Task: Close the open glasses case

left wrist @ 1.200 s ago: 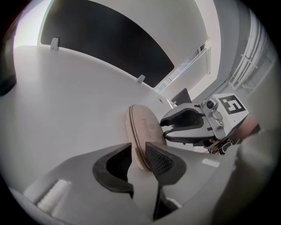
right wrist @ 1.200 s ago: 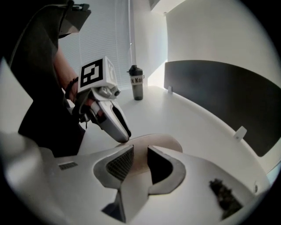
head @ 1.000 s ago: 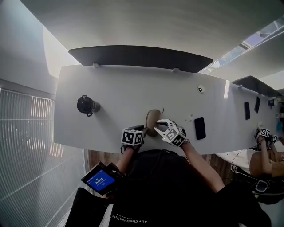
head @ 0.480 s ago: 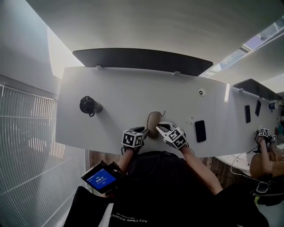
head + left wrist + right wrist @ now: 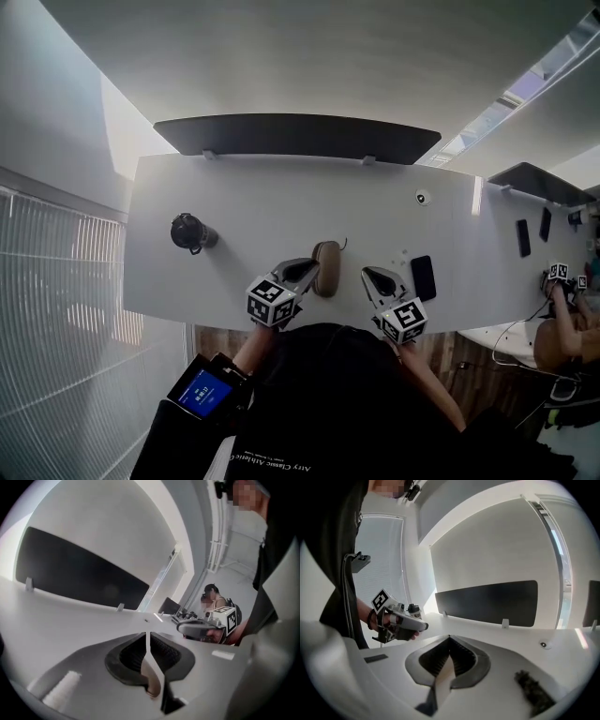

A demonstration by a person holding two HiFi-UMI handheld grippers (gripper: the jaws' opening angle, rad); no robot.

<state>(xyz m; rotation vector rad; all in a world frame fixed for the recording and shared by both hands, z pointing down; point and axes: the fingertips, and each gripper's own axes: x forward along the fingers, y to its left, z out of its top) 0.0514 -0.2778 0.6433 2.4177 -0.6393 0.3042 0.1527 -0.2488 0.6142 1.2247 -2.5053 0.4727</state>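
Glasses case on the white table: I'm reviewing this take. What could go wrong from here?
1. The glasses case lies near the table's front edge. The left gripper, its jaws just closed further on nothing, hangs close beside it, and a sweep might knock it off.
2. The right gripper, shut and empty, is near the black phone and could bump it.
3. The head view cannot confirm the lid latched; it may reopen.

Tan glasses case [image 5: 325, 267], white table [image 5: 244, 206], black phone [image 5: 423, 277], black divider panel [image 5: 295, 136], black mug [image 5: 190, 232], blue-lit screen [image 5: 203, 391]
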